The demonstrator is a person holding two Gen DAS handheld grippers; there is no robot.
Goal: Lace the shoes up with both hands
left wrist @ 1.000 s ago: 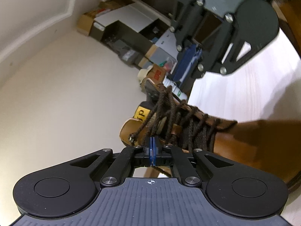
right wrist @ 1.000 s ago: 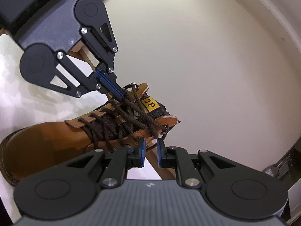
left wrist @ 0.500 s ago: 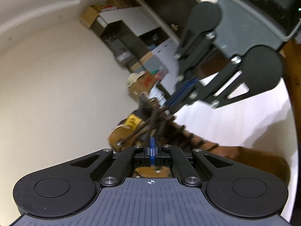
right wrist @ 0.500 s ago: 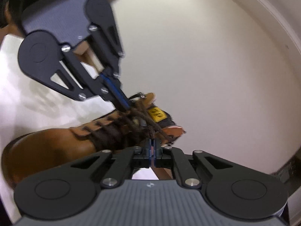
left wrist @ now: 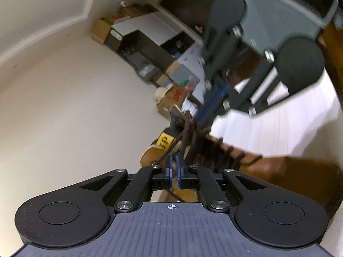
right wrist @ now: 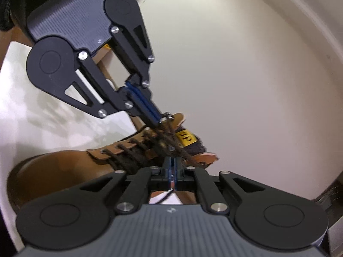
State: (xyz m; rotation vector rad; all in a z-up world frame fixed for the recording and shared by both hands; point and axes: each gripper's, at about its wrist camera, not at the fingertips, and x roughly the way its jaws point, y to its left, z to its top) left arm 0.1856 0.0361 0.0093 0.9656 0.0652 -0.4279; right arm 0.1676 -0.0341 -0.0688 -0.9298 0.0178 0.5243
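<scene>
Resting on the white tabletop (right wrist: 32, 115), the tan leather boot (right wrist: 64, 167) lay at its edge. Left gripper (left wrist: 174, 167) and right gripper (right wrist: 172, 167) were opening narrowly around dark brown laces (right wrist: 169, 137); regripping nearer the knot seemed advisable.

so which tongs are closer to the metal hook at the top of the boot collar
left. left tongs reach right up to the metal hook; right tongs sit across the laces on the opposite side. both jaws are opening, lace between them
</scene>
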